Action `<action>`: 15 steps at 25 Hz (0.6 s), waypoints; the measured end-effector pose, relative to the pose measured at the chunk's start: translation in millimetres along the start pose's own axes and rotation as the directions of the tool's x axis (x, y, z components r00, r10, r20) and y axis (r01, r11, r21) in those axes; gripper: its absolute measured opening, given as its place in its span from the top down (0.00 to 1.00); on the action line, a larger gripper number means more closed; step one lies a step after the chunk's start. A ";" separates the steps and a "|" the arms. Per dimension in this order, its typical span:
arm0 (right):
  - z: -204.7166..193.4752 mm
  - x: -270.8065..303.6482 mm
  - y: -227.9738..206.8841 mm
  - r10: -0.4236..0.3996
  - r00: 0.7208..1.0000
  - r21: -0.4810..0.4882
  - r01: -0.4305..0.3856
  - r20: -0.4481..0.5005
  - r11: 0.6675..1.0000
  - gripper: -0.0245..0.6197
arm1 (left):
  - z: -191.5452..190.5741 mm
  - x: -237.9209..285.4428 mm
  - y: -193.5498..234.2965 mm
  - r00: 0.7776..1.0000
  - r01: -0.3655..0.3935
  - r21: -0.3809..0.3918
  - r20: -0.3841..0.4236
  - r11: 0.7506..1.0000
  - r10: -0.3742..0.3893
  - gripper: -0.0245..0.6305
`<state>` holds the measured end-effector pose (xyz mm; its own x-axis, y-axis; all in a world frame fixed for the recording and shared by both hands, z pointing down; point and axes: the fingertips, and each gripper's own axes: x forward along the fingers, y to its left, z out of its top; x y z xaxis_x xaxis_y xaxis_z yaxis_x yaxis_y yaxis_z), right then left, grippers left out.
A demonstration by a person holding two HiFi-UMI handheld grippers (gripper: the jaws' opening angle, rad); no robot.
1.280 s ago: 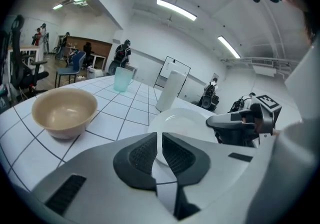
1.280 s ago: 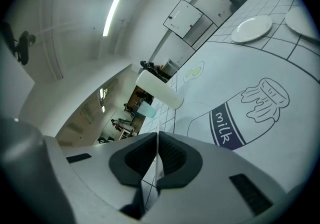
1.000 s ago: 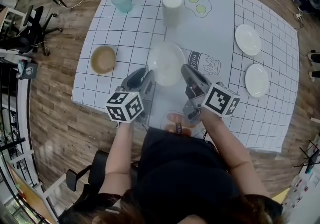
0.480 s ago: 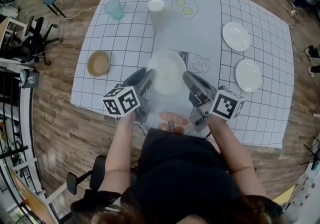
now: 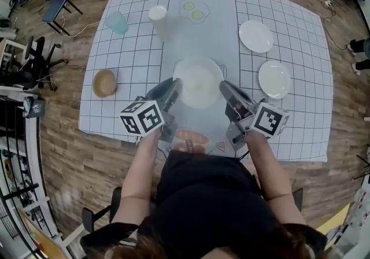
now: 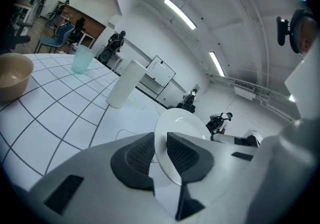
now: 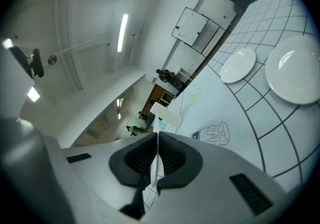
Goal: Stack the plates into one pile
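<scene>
Carrying the big plate [image 5: 198,81] well means keeping its rim level and moving both hands as one, since it hangs between two edge grips over the near middle of the table [image 5: 289,130]. The left gripper [image 5: 173,85] has just been closing its jaws, and the left rim sits pinched between its pads. The right gripper [image 5: 225,87] is clamped tight on the right rim, which shows edge-on between its pads. I judge the goal to be the two small plates at the right, a far plate [image 5: 256,36] and a near plate [image 5: 274,78], which lie apart. Being larger, the held one would sit better under them than on top. At the left, the brown bowl [image 5: 104,82] looks empty, the teal cup [image 5: 117,21] shows nothing inside, and the white cup [image 5: 158,18] is too pale to tell.
</scene>
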<state>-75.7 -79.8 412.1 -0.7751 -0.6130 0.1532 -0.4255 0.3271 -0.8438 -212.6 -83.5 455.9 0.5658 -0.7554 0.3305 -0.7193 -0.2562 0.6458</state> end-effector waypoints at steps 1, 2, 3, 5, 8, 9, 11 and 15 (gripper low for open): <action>3.3 -4.5 -3.8 -0.014 1.000 -0.007 0.014 0.010 1.000 0.92 | -0.1 4.1 -4.8 1.000 0.001 0.006 -0.001 1.000 -0.001 0.83; 7.0 -9.2 -7.7 -0.029 0.999 -0.016 0.029 0.021 0.999 0.92 | -0.3 8.6 -9.8 1.000 0.003 0.012 -0.002 1.000 -0.003 0.83; 11.0 -14.0 -11.7 -0.043 0.999 -0.023 0.044 0.034 0.999 0.92 | -0.8 13.5 -15.0 1.000 0.004 0.020 -0.003 1.000 -0.004 0.83; 19.2 -24.6 -20.7 -0.071 0.996 -0.031 0.073 0.060 0.997 0.92 | -2.6 24.1 -26.4 1.000 0.004 0.044 -0.009 0.999 -0.004 0.83; 32.5 -42.6 -37.9 -0.116 0.988 -0.029 0.119 0.099 0.992 0.91 | -5.4 42.8 -45.7 1.000 0.010 0.091 -0.021 0.996 -0.008 0.83; 38.1 -49.3 -43.7 -0.129 0.985 -0.026 0.133 0.116 0.991 0.91 | -7.0 50.3 -52.4 1.000 0.015 0.100 -0.028 0.995 -0.013 0.84; 50.1 -63.3 -54.9 -0.157 0.976 -0.022 0.162 0.149 0.987 0.91 | -11.4 67.0 -65.9 0.998 0.032 0.112 -0.048 0.993 -0.027 0.84; 71.2 -92.3 -78.7 -0.219 0.954 -0.016 0.227 0.204 0.974 0.91 | -21.4 100.7 -92.4 0.994 0.062 0.146 -0.094 0.987 -0.049 0.84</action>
<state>62.6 -100.1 427.7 -0.5512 -0.8033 0.2258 -0.5977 0.1913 -0.7786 -80.5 -123.0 444.3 0.6356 -0.6820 0.3618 -0.7337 -0.3878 0.5579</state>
